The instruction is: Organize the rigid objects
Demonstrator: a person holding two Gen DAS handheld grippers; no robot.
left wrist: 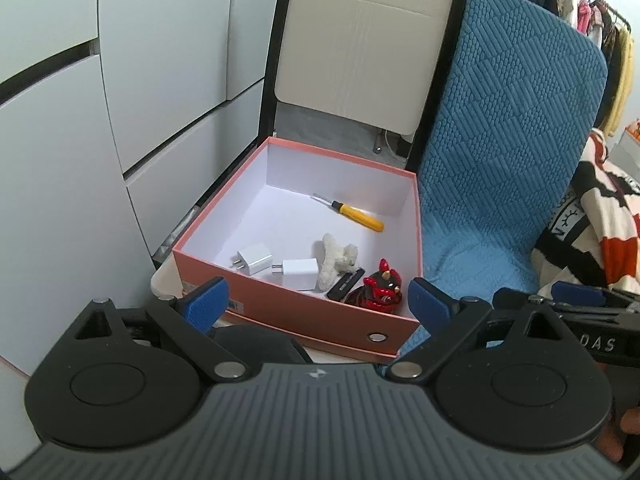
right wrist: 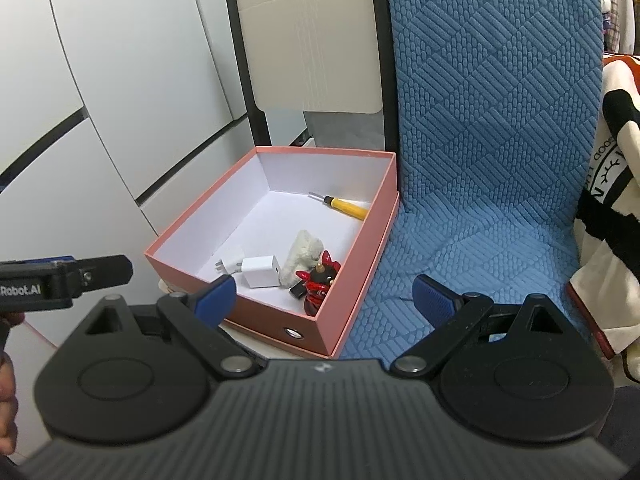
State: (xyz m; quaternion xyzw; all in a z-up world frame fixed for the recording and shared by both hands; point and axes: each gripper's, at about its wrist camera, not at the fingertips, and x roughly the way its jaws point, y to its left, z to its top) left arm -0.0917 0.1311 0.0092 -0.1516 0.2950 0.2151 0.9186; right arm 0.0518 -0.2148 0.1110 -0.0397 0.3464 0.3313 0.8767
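Filling the bottom of the left wrist view, the left gripper (left wrist: pixel 316 300) has its 2 blue pads (left wrist: pixel 208 300) spread wide with nothing between them. The right gripper (right wrist: pixel 324 300) sits the same way low in the right wrist view, fingers far apart and empty.

Just beyond the left gripper, at frame centre, stands the pink box (left wrist: pixel 280 308), open-topped with a white inside. It rests beside a blue cushion (left wrist: pixel 500 140) that fills the right side of the frame.

Along the box's near wall lie, from left to right, 2 white chargers (left wrist: pixel 256 258) (left wrist: pixel 300 273), a white plush (left wrist: pixel 338 258), a black bar (left wrist: pixel 346 283) and a red figurine (left wrist: pixel 382 285). The plush touches the second charger and the bar. The figurine sits in the near right corner.

Farther back, near the box's right wall, a yellow screwdriver (left wrist: pixel 352 213) lies flat, its tip pointing to the upper left.

Behind the box rises a beige chair back (left wrist: pixel 352 48). White cabinet doors (left wrist: pixel 120 80) cover the left of the frame.
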